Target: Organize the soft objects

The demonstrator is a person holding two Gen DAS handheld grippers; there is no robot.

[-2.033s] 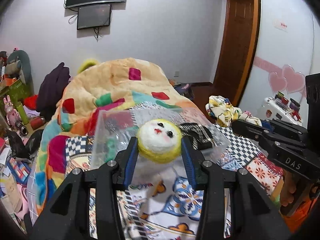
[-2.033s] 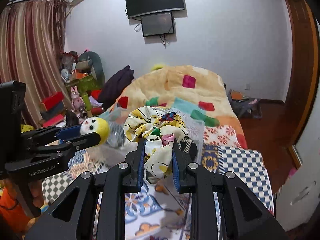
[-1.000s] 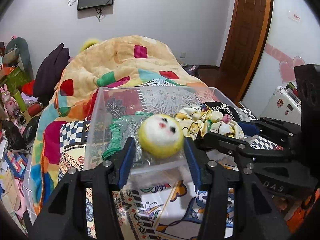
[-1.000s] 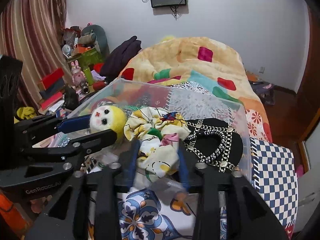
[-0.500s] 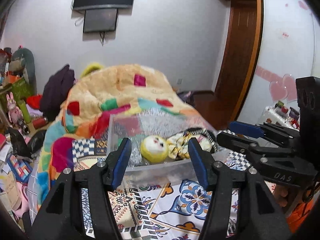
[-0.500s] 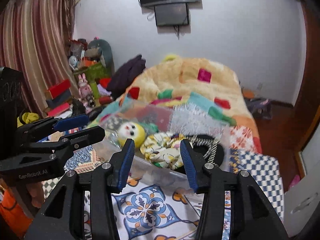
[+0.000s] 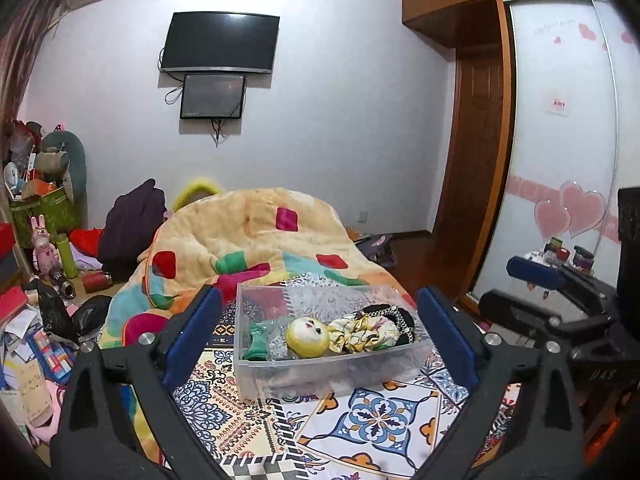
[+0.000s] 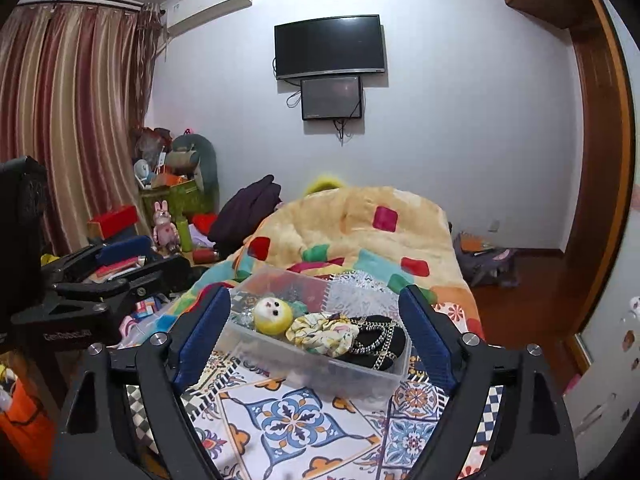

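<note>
Landmark: clear plastic bin (image 7: 320,376) on the patterned bedspread (image 7: 372,420). Left of the bin, the left gripper (image 7: 318,334) spreads its jaws, still opening, nothing between the pads. Inside the bin, from its left end: a green item (image 7: 256,342), the yellow-and-white plush ball (image 7: 307,337), the floral scrunchie (image 7: 360,332), the black chain-trimmed piece (image 8: 376,340). Right of the bin, the right gripper (image 8: 316,334) likewise opens wide, empty. Behind the bin lies a patchwork quilt (image 7: 248,240).
</note>
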